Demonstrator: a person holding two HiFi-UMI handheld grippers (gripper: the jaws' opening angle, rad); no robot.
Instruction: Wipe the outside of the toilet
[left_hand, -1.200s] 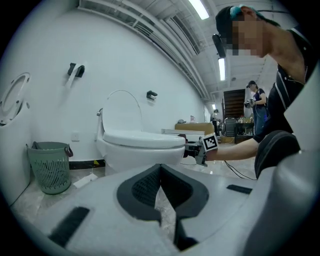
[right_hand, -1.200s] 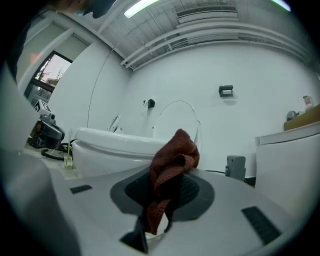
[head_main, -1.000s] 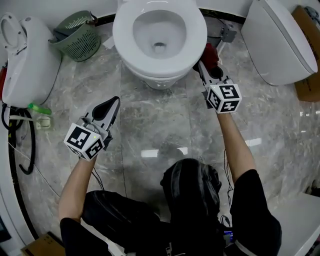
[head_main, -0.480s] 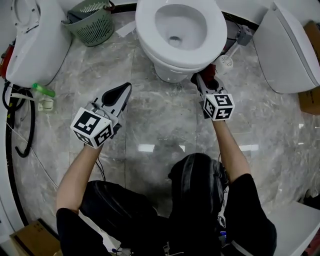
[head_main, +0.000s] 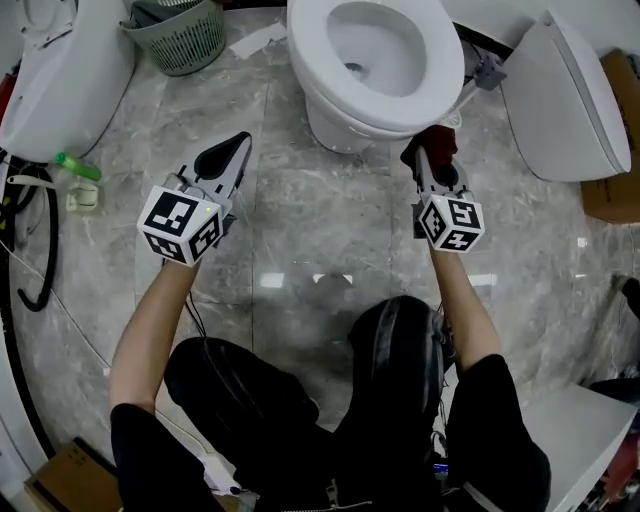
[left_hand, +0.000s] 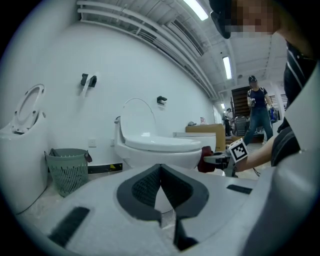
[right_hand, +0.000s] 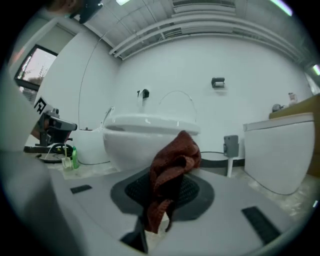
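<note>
Rag (right_hand: 172, 165) pinched in right gripper (head_main: 433, 158), seemingly touching toilet (head_main: 312, 60); left gripper (head_main: 241, 140) (pressed together, empty) hangs apart, basket (head_main: 185, 45) beyond.

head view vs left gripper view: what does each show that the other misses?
Only head view: the green bottle and black cable on the floor at left, plus the cardboard box behind the person.
Only left gripper view: black wall fittings and a person standing in the background.
Both: the toilet, the green basket, and the right claw shut on the red cloth.
</note>
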